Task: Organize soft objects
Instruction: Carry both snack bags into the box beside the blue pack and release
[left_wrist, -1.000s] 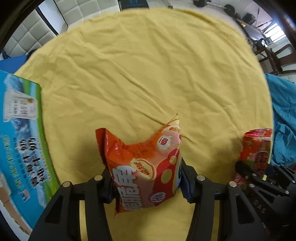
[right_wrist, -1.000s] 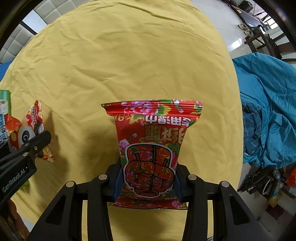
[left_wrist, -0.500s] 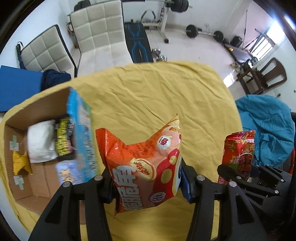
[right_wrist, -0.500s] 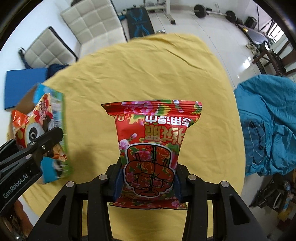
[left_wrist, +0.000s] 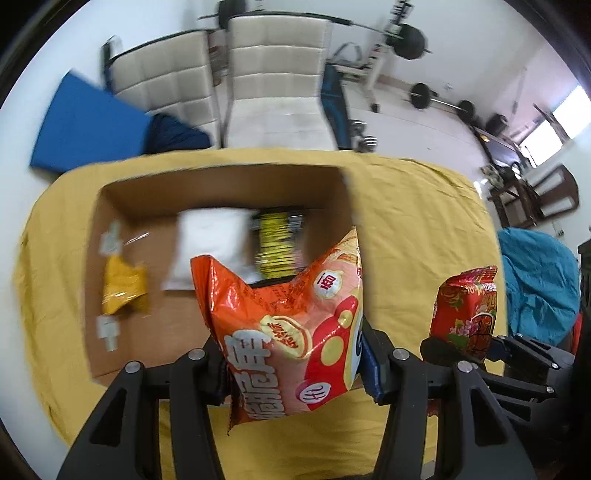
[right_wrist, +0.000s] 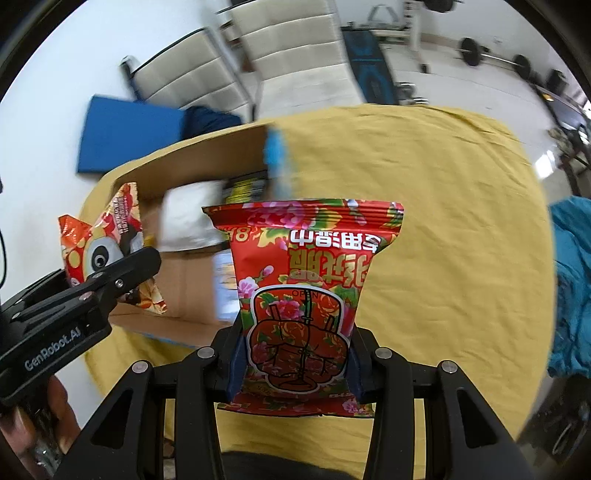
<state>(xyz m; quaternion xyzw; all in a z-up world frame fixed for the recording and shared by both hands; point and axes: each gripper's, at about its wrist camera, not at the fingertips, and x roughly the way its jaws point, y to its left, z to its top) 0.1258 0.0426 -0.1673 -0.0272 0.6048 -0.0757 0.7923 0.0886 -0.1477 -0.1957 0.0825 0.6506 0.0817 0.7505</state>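
My left gripper (left_wrist: 295, 365) is shut on an orange snack bag (left_wrist: 288, 325) and holds it above the near edge of an open cardboard box (left_wrist: 221, 184). The box holds a white packet (left_wrist: 207, 243), a yellow-black packet (left_wrist: 277, 243) and a small yellow bag (left_wrist: 123, 288). My right gripper (right_wrist: 295, 365) is shut on a red flowered snack bag (right_wrist: 303, 280), held upright over the yellow cloth to the right of the box (right_wrist: 192, 177). The left gripper (right_wrist: 110, 280) with its orange bag (right_wrist: 103, 240) shows at left in the right wrist view.
The round table wears a yellow cloth (left_wrist: 424, 229). A teal fabric heap (left_wrist: 539, 280) lies off the right edge. White chairs (left_wrist: 273, 74), a blue mat (left_wrist: 85, 129) and gym weights (left_wrist: 410, 40) stand behind the table.
Both grippers have risen and tilted up, each with its bag. The open box has come into full view below the left gripper, which moved over it.
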